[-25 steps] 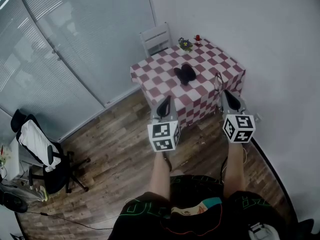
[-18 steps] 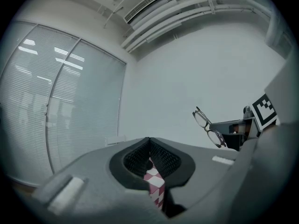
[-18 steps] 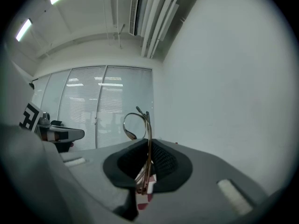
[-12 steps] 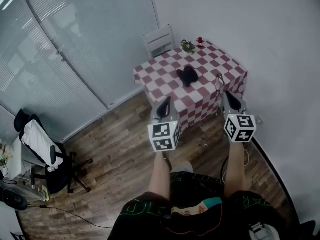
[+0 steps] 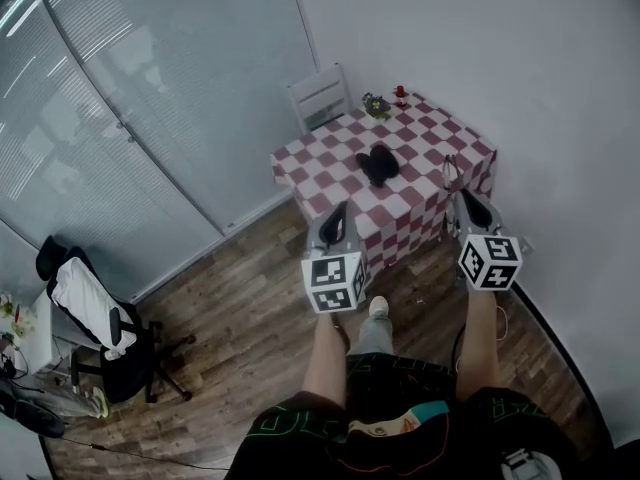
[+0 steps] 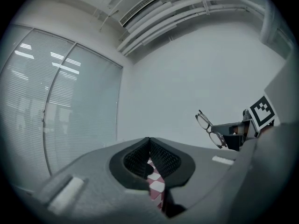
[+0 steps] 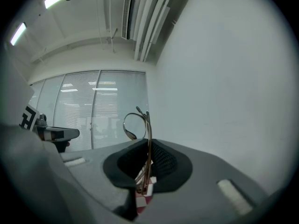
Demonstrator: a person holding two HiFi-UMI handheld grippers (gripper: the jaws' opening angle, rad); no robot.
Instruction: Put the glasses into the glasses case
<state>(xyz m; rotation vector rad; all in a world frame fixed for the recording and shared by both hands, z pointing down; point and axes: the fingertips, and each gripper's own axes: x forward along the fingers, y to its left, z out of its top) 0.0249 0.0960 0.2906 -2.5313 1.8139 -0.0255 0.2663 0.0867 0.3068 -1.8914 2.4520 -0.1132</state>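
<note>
Clamping the glasses (image 7: pixel 138 125) upright in our right tool (image 7: pixel 148 164) for safe carrying, we are facing the glasses case (image 5: pixel 377 164), upper centre; our left tool (image 6: pixel 150 160) is resting closed, empty.

Two grippers are in view: the left gripper (image 5: pixel 335 215) and the right gripper (image 5: pixel 465 200). Each carries one cube, which makes two: the left marker cube (image 5: pixel 334 282) and the right marker cube (image 5: pixel 489 261).

There is one pair of glasses (image 7: pixel 141 133) and one black glasses case (image 5: pixel 377 164).

There is one bench (image 5: pixel 318 168), under one red-and-white checked cloth. On it stand one small pot of flowers (image 5: pixel 377 105) and one small red thing (image 5: pixel 400 92), too small to name.

There are two seats of different kinds: one white chair (image 5: pixel 320 95) and one black office chair (image 5: pixel 112 340). One white garment (image 5: pixel 78 298) lies over the office chair.

One person is present, with two forearms showing.
</note>
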